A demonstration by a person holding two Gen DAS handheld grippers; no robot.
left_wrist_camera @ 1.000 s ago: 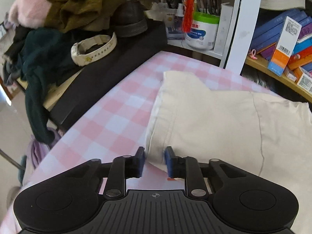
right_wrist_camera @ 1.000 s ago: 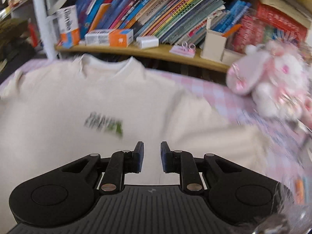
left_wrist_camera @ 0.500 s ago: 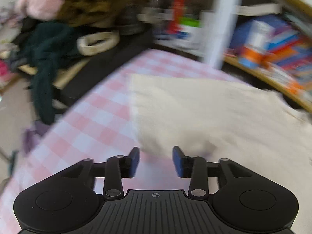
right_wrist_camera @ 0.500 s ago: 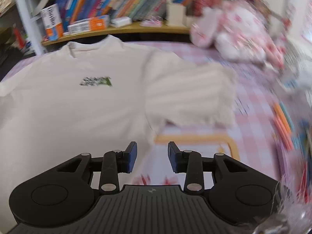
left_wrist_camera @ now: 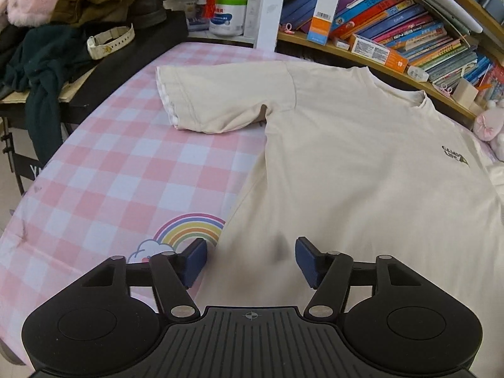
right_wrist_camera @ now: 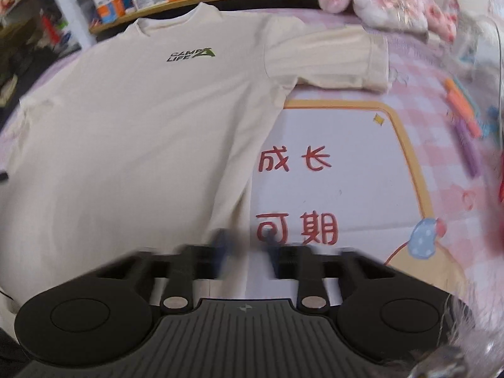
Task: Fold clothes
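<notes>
A cream T-shirt (left_wrist_camera: 356,163) with a small green-and-black chest logo (right_wrist_camera: 190,55) lies flat, front up, on the pink checked tablecloth (left_wrist_camera: 104,173). Both short sleeves are spread out to the sides. My left gripper (left_wrist_camera: 250,260) is open wide and empty, above the shirt's left side edge near the hem. My right gripper (right_wrist_camera: 245,249) is blurred by motion; its jaws stand a little apart and empty, above the shirt's right side edge (right_wrist_camera: 234,189).
A black stand with piled clothes (left_wrist_camera: 63,31) borders the table's left. A shelf of books (left_wrist_camera: 393,34) runs along the back. A pink plush toy (right_wrist_camera: 378,3) sits at the back right. Coloured pens (right_wrist_camera: 463,107) lie at the right.
Both grippers have pulled back from the sleeves toward the shirt's lower part. The left gripper let go of the left sleeve and opened wide. The right gripper opened slightly.
</notes>
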